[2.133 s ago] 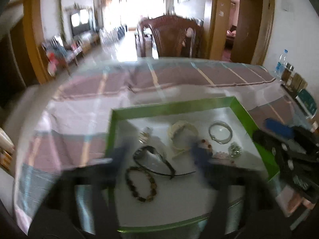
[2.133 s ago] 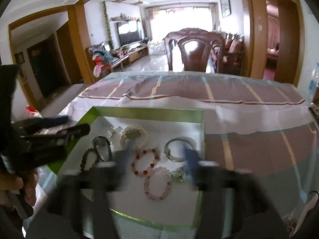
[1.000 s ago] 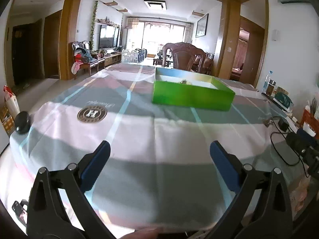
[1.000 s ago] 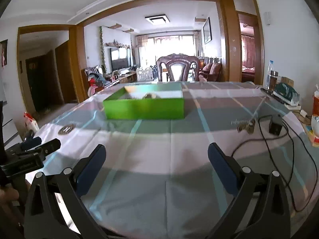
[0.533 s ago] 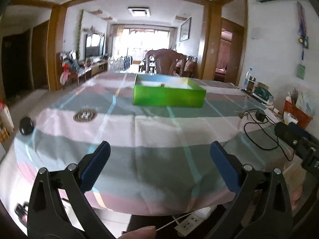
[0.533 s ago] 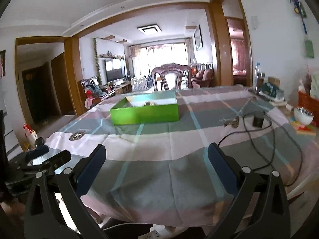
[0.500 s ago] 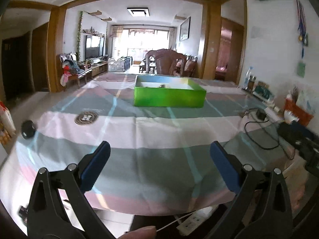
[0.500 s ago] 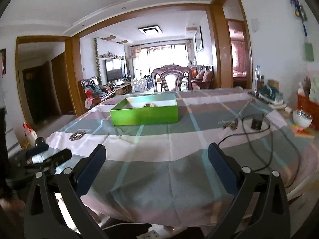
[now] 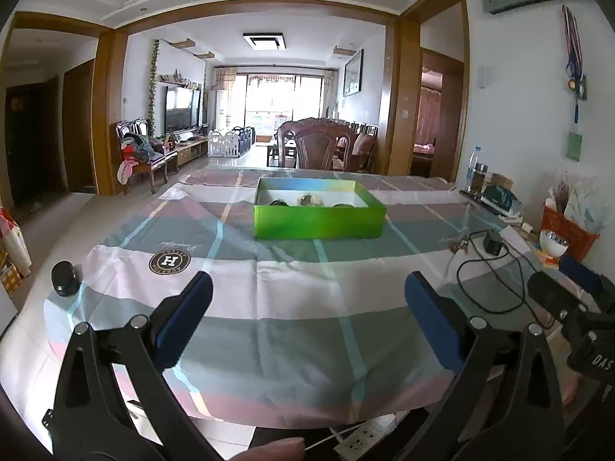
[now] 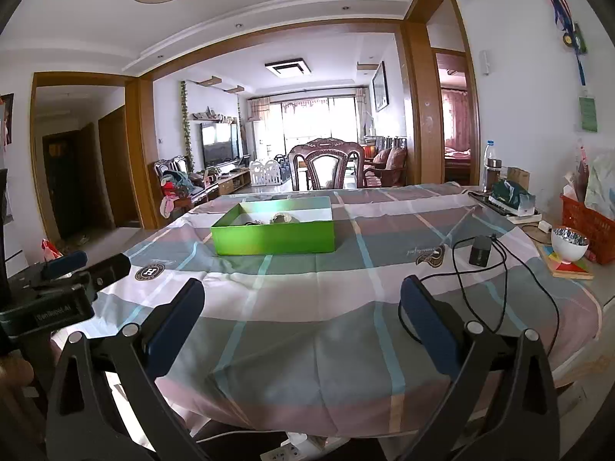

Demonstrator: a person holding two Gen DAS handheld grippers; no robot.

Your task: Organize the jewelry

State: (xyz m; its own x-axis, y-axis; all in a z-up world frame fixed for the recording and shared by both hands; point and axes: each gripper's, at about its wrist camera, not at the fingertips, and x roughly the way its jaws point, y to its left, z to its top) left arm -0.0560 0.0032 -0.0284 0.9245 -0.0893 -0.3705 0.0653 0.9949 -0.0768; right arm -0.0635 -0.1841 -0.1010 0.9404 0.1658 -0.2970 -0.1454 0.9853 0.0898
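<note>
Left gripper (image 9: 307, 303) and right gripper (image 10: 301, 299), each with jaws spread wide and holding nothing, hover above the near edge of the checked tablecloth (image 9: 292, 307). The green box (image 9: 319, 215) containing the jewelry (image 9: 307, 200) stands well beyond both sets of fingertips, roughly centred between the left jaws and ahead-left of the right jaws. A black cable (image 10: 499, 288) with its adapter (image 10: 480, 250) lies beyond the right jaw tip, and a small black round object (image 9: 65, 278) lies outside the left jaw.
</note>
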